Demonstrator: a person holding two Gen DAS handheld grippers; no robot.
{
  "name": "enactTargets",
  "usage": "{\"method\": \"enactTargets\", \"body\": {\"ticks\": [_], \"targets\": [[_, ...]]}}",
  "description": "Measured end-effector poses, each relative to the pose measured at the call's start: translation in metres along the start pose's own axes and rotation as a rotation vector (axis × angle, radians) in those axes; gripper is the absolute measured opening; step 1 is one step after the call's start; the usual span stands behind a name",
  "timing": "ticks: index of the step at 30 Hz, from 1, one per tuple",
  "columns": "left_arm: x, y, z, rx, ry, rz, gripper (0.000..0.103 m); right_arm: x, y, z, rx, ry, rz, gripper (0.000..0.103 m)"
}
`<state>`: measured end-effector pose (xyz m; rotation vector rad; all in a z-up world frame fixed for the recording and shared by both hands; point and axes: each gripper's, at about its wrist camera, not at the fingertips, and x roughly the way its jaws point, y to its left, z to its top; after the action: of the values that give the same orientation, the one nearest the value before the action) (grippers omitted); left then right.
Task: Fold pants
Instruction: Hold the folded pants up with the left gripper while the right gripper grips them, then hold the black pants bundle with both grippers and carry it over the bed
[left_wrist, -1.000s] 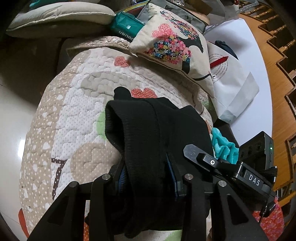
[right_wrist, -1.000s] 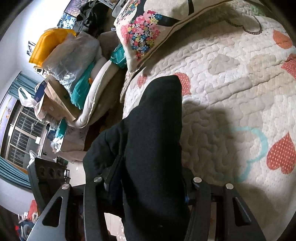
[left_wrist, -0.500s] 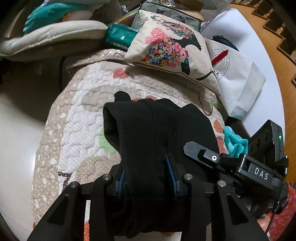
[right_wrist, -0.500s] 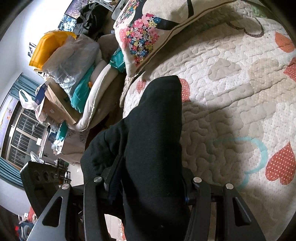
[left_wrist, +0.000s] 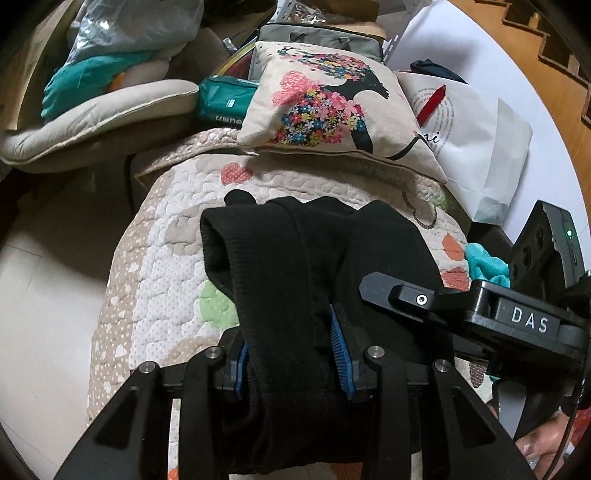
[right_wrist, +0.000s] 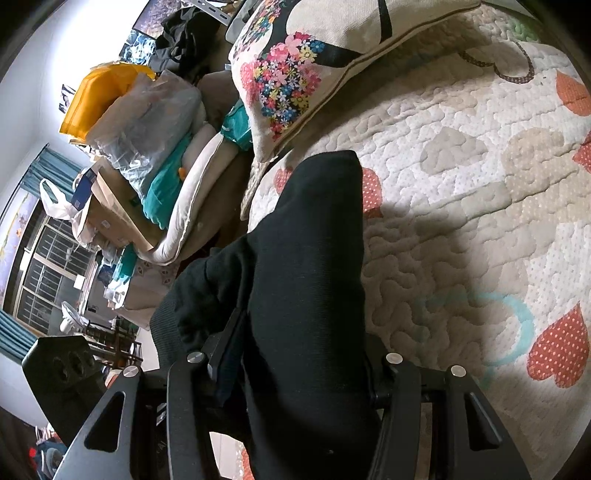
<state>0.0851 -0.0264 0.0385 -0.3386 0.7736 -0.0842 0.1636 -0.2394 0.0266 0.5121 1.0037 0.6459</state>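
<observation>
Quilted bedding (left_wrist: 173, 258) with hearts lies under us, a floral pillow (left_wrist: 325, 110) at twelve o'clock. Our left tongs (left_wrist: 291, 354) and right tongs (right_wrist: 295, 373) are each clamped on the black pants (left_wrist: 306, 266). We judge its long axis runs toward twelve o'clock from both.

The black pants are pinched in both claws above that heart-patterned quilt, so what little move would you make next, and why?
Probably carry both claws forward and lower the black pants onto the quilt. The left claw and right claw each grip bunched fabric, and the far end already lies near the floral pillow, so laying it down would complete the fold.
</observation>
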Motion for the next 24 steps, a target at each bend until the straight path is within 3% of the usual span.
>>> {"method": "enactTargets", "body": {"ticks": [24], "targets": [[-0.005, -0.014, 0.000, 0.058, -0.066, 0.052, 0.036, -0.006, -0.002, 0.002, -0.010, -0.019, 0.015, 0.057]]}}
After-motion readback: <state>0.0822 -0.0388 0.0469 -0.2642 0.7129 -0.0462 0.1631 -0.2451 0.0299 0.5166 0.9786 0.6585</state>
